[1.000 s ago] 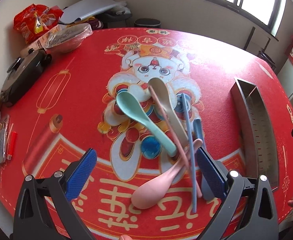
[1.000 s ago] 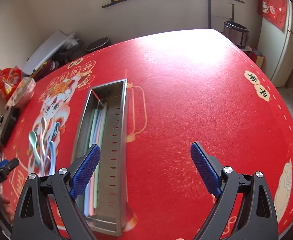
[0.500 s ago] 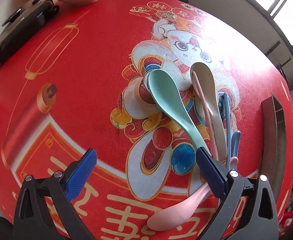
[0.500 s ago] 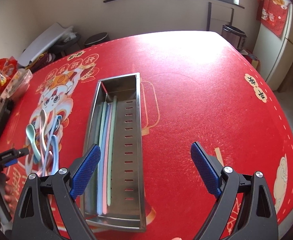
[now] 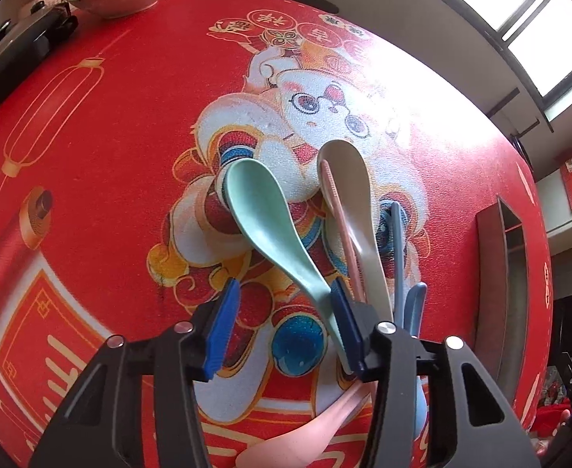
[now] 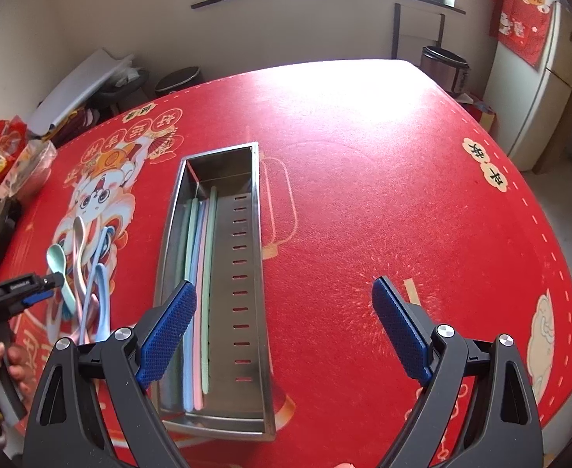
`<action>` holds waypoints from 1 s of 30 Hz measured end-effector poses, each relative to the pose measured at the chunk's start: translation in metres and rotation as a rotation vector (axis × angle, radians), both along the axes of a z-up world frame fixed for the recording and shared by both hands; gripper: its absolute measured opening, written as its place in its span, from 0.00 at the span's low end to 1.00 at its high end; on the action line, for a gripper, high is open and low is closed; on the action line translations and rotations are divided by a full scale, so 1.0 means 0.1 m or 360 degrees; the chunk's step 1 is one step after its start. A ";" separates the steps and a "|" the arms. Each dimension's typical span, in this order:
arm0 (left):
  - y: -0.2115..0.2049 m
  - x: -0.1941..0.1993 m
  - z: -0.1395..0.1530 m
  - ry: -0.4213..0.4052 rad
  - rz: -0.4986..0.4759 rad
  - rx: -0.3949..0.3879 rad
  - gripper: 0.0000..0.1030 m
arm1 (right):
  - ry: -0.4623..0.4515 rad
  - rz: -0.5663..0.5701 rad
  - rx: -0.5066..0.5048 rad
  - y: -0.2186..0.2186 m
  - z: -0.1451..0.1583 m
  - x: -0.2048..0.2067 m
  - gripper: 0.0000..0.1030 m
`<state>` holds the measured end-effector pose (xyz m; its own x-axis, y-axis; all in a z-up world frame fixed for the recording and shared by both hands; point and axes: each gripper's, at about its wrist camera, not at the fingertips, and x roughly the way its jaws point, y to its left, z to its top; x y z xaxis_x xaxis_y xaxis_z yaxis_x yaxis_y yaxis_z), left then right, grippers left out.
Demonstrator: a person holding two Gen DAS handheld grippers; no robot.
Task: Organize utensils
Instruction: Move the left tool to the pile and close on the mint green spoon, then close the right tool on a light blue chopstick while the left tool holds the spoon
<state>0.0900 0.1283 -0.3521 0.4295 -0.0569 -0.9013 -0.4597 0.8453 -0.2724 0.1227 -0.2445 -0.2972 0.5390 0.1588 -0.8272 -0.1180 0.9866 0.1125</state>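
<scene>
Spoons are lying in a loose pile on the red tabletop [image 5: 91, 156], and the left claw [image 5: 286, 323] is closing with the mint-green spoon [image 5: 262, 218] handle just inside its right pad, not yet pinched. Grasping cleanly probably means centring on that handle alone, since the beige spoon [image 5: 354, 195], pink chopstick [image 5: 338, 226] and blue utensils [image 5: 399, 257] are crowding its right side and could get dragged along. Farther right, the right claw [image 6: 286, 331] is hovering released and empty over the steel tray [image 6: 247, 273], where pastel chopsticks [image 6: 202, 273] are already lying.
</scene>
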 end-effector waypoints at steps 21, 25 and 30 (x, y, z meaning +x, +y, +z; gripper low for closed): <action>-0.27 0.02 -0.07 -0.0022 -0.0181 -0.0005 0.10 | 0.0043 -0.0005 0.0040 -0.10 -0.06 0.01 0.86; -0.29 0.02 -0.05 -0.0007 -0.0226 0.0034 0.07 | 0.0107 -0.0016 0.0073 -0.10 -0.11 0.02 0.86; -0.18 -0.13 0.01 -0.0053 -0.0176 0.0072 0.06 | 0.0100 -0.0030 0.0098 -0.11 -0.10 -0.01 0.86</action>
<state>0.0768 0.1106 -0.3508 0.4524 -0.0648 -0.8895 -0.3546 0.9020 -0.2461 0.1215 -0.2558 -0.3068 0.4899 0.2006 -0.8484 -0.0903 0.9796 0.1795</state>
